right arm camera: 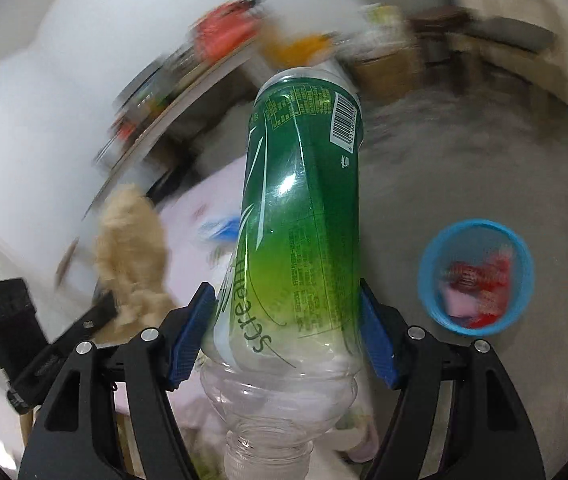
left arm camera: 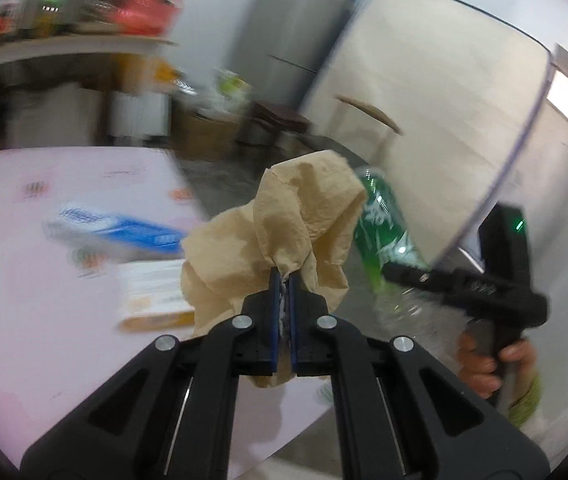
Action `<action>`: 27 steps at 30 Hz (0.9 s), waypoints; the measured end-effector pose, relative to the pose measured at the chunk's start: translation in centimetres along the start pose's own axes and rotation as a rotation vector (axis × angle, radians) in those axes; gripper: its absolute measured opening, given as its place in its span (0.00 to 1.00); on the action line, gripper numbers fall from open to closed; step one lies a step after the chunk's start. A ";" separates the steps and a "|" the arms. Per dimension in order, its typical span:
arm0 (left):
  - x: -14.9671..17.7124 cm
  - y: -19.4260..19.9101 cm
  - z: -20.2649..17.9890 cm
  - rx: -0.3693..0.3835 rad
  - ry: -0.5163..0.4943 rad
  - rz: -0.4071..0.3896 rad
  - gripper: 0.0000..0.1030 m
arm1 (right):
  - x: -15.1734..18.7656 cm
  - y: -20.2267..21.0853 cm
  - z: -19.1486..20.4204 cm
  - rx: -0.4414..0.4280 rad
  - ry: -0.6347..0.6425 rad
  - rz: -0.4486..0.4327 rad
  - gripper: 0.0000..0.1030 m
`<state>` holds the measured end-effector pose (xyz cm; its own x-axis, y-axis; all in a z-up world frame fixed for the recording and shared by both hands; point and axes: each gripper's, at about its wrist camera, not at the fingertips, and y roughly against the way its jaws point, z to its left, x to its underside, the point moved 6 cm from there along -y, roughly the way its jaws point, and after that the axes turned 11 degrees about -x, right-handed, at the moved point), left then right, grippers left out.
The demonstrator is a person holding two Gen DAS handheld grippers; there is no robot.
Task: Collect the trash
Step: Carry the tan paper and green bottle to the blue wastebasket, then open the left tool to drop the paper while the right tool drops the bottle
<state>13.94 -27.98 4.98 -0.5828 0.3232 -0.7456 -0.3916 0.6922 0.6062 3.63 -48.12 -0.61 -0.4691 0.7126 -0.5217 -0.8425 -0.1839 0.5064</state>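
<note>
— Trash is held in both grippers: a crumpled brown paper napkin (left arm camera: 279, 236) is pinched in the shut jaws of the left gripper (left arm camera: 282, 280), above the pink desk (left arm camera: 23, 300).

— And the green-labelled plastic bottle (right arm camera: 300, 216)?

— It is clamped between the right gripper (right arm camera: 288, 332) jaws, with a blue bin (right arm camera: 476, 276) seen on the floor at right.

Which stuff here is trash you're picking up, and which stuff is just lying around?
For the job: paper wad in left gripper; bottle in right gripper; blue bin on the floor.

Just lying about: toothbrush pack, yellow box, both on the pink table.
</note>
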 end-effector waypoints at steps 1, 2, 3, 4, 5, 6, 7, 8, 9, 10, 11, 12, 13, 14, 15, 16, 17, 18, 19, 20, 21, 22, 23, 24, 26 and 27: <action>-0.5 -1.6 -1.3 0.034 -0.006 0.032 0.02 | -0.1 1.0 -2.4 0.034 -0.055 -0.024 0.66; -0.9 -3.7 -2.7 0.061 -0.006 0.078 0.02 | -0.1 1.8 -4.2 0.053 -0.096 -0.041 0.66; -1.4 -5.7 -3.6 0.080 -0.005 0.120 0.02 | 0.1 2.5 -6.2 0.072 -0.144 -0.059 0.66; -1.5 -8.2 -5.0 0.111 -0.001 0.177 0.02 | 0.4 3.2 -8.3 0.093 -0.193 -0.072 0.66; -1.5 -10.0 -5.9 0.127 0.005 0.215 0.02 | 0.6 3.5 -9.9 0.109 -0.227 -0.079 0.66; -1.4 -12.0 -6.7 0.131 0.006 0.260 0.02 | 1.2 3.6 -11.2 0.121 -0.260 -0.084 0.66; -1.2 -13.9 -7.5 0.130 0.001 0.300 0.03 | 1.8 3.9 -13.0 0.135 -0.305 -0.088 0.66; -0.8 -16.7 -8.5 0.138 0.006 0.359 0.03 | 2.3 3.9 -14.2 0.142 -0.336 -0.087 0.66; -0.7 -18.3 -8.9 0.140 0.013 0.393 0.03 | 2.6 3.5 -14.9 0.146 -0.355 -0.085 0.66; -0.2 -20.9 -9.4 0.122 0.016 0.446 0.03 | 2.9 3.5 -15.9 0.149 -0.379 -0.082 0.66; 0.3 -23.0 -9.9 0.107 0.015 0.482 0.03 | 3.5 3.2 -16.9 0.149 -0.409 -0.077 0.66; 0.7 -24.4 -10.3 0.094 0.015 0.502 0.03 | 3.8 3.0 -17.5 0.143 -0.427 -0.072 0.66; 1.3 -26.8 -10.5 0.062 0.012 0.524 0.04 | 4.0 2.8 -18.2 0.134 -0.450 -0.070 0.66; 1.3 -28.2 -10.8 0.041 0.010 0.536 0.04 | 4.2 2.2 -18.3 0.132 -0.461 -0.067 0.66; 1.6 -30.1 -10.8 0.015 0.005 0.556 0.08 | 4.1 1.7 -18.7 0.135 -0.471 -0.063 0.66; 2.2 -31.9 -10.5 -0.004 -0.001 0.586 0.17 | 3.9 1.3 -19.0 0.139 -0.479 -0.063 0.66; 3.2 -33.7 -10.3 -0.031 0.006 0.632 0.31 | 3.8 1.1 -18.9 0.142 -0.483 -0.064 0.66; 4.2 -35.2 -10.2 -0.057 0.021 0.666 0.39 | 4.0 1.2 -19.4 0.142 -0.487 -0.064 0.66; 5.0 -36.4 -9.7 -0.091 0.045 0.698 0.48 | 4.0 0.8 -19.6 0.142 -0.491 -0.063 0.66; 5.3 -37.1 -9.4 -0.114 0.061 0.712 0.50 | 4.0 0.9 -19.5 0.143 -0.493 -0.062 0.66; 5.6 -37.5 -9.0 -0.128 0.080 0.726 0.51 | 3.8 1.0 -19.8 0.145 -0.492 -0.059 0.66; 5.7 -37.5 -8.6 -0.131 0.099 0.736 0.53 | 3.8 0.5 -19.8 0.150 -0.486 -0.053 0.66; 5.6 -37.2 -8.5 -0.129 0.106 0.734 0.55 | 4.0 0.8 -20.0 0.152 -0.481 -0.048 0.66; 5.2 -36.6 -8.2 -0.125 0.105 0.719 0.56 | 4.5 0.9 -19.9 0.151 -0.474 -0.035 0.66; 4.2 -35.3 -7.9 -0.120 0.084 0.683 0.59 | 4.8 -0.8 -19.9 0.145 -0.465 0.019 0.66; 3.5 -34.0 -7.8 -0.110 0.070 0.662 0.59 | 4.8 -1.4 -20.1 0.141 -0.461 0.043 0.66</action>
<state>19.64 -55.44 -16.10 -0.7683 0.6115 -0.1894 -0.0036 0.2918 0.9565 -2.73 -58.07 -17.62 -0.3096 0.9380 -0.1558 -0.7661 -0.1491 0.6252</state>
